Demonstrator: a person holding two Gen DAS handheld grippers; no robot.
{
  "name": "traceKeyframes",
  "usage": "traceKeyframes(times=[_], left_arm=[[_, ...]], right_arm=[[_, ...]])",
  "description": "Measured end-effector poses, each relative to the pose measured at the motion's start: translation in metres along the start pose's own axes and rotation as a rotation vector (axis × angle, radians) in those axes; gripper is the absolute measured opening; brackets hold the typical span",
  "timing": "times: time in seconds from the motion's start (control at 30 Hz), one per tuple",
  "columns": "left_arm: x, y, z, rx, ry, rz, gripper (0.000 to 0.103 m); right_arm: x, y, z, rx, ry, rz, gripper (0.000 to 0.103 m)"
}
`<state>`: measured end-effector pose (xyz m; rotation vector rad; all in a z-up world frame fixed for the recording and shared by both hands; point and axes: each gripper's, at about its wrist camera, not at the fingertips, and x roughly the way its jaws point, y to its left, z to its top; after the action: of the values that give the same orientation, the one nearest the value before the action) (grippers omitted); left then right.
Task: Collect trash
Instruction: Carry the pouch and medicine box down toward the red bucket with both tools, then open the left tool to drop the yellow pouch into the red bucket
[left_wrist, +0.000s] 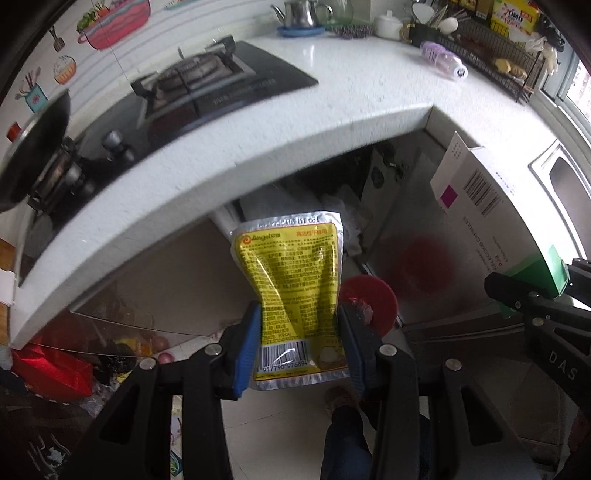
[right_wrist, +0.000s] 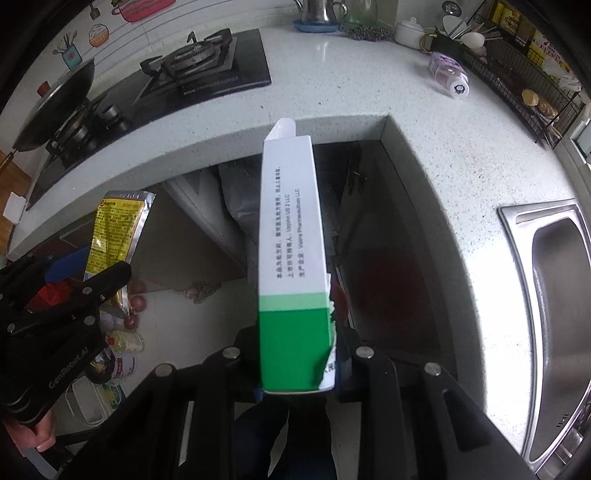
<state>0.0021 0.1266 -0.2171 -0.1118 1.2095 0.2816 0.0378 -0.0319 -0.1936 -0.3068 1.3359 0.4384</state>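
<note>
Below the table (left_wrist: 258, 147) edge, my left gripper (left_wrist: 299, 332) clamped a yellow packet (left_wrist: 291, 280) and my right gripper (right_wrist: 295, 354) a green-and-white box (right_wrist: 288, 229), each needing a bin found next.

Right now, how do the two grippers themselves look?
Both are black, angular frames with round silver rivets. The left gripper carries blue finger pads; white lettering runs along its arm in the right wrist view. The right gripper shows white letters "DAS" in the left wrist view.

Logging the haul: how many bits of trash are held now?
2: a yellow packet in the left claw, a green-and-white box in the right claw.
</note>
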Motion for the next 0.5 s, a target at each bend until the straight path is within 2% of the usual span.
traceKeyframes(times=[0.2, 0.5], left_arm=[[0.078, -0.008, -0.014, -0.005, 0.057, -0.073, 0.039], [0.218, -0.031, -0.042, 0.019, 0.159, -0.181, 0.039]], right_arm=[[0.070, -0.012, -0.011, 0.024, 0.065, -0.008, 0.023], [0.196, -0.038, -0.039, 0.064, 0.146, -0.022, 0.023]])
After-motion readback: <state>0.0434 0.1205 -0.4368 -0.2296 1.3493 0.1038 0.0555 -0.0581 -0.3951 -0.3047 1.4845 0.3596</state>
